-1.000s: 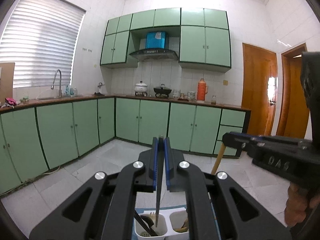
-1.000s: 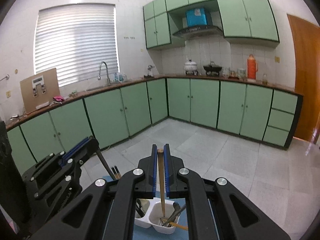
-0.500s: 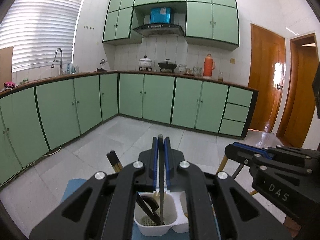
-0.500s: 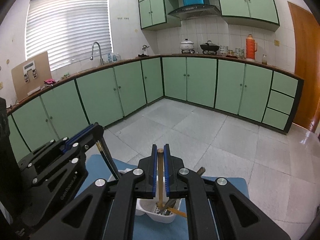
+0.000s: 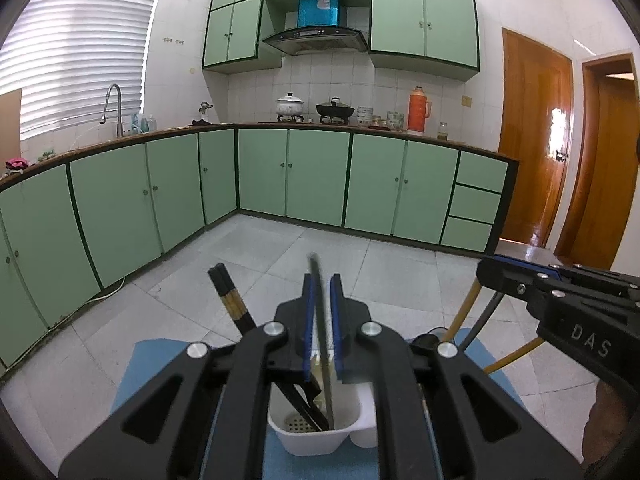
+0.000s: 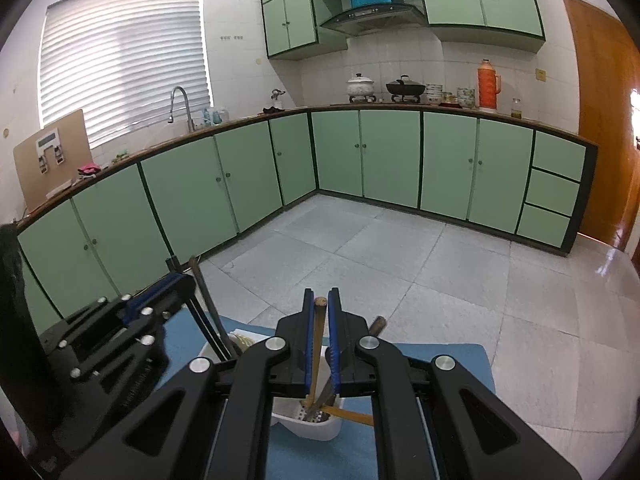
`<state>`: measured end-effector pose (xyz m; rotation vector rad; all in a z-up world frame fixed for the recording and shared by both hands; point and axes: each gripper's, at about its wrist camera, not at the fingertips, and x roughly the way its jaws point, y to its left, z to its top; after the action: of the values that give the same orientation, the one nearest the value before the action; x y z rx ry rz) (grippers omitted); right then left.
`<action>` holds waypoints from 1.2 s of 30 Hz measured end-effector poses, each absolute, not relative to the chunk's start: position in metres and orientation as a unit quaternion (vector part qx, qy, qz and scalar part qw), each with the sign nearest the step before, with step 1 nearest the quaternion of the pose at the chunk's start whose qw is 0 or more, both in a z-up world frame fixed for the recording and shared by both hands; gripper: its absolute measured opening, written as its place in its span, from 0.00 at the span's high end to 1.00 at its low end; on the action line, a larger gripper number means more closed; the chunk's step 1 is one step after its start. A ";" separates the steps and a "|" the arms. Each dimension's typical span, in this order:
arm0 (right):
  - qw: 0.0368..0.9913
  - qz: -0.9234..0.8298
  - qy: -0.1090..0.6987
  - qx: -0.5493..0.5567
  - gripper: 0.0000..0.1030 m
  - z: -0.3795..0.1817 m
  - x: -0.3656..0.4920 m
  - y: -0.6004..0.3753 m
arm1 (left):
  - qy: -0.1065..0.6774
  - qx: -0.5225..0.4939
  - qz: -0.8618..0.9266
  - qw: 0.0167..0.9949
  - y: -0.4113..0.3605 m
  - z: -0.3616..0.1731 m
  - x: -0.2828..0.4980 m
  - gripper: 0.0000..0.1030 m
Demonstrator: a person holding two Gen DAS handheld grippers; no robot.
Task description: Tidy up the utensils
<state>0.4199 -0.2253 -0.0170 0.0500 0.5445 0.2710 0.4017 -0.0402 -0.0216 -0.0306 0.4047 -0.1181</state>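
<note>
Standing upright in the white caddy [image 5: 316, 438], which is sitting on the blue mat [image 5: 132, 376] toward its near edge, most of the utensils are already sorted, so the job is looking close to done. The left gripper [image 5: 321, 320] is showing a visible gap on both sides of a dark metal utensil [image 5: 320, 320] whose tip is resting at the bottom of the caddy's left compartment; the jaws are parted a little and seemingly letting go. The right gripper [image 6: 319, 336] is bracketing a wooden-handled utensil [image 6: 318, 344] whose lower end is in the right compartment; its jaws are sitting very near the handle, and whether they are pressing it I cannot tell. What is left, I judge, is pulling both grippers clear.

The left wrist view is showing the black chopsticks [image 5: 232, 300] leaning in the left compartment, plus its perforated floor. The right wrist view is showing the other compartment's crossed handles and the mat's far right corner.
</note>
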 end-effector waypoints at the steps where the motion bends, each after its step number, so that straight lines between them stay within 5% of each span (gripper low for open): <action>1: 0.955 0.133 0.266 0.025 0.92 -0.016 0.418 -0.226 | 0.198 -0.018 -0.058 0.978 -0.039 -0.020 0.400 0.84; 7: 0.960 0.128 0.247 0.033 0.78 -0.007 0.407 -0.232 | 0.176 -0.029 -0.060 0.982 -0.035 -0.005 0.383 0.57; 22: 0.969 0.103 0.219 0.058 0.53 -0.002 0.360 -0.268 | 0.142 -0.045 -0.029 0.988 -0.012 0.017 0.327 0.25; 36: 0.964 0.090 0.241 0.063 0.31 -0.037 0.285 -0.279 | 0.190 -0.043 -0.004 0.981 0.004 -0.016 0.264 0.12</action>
<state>0.2855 -0.2786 -0.0366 0.1276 0.4870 0.1824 0.2640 0.0036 -0.0157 -0.0860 0.3831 -0.0075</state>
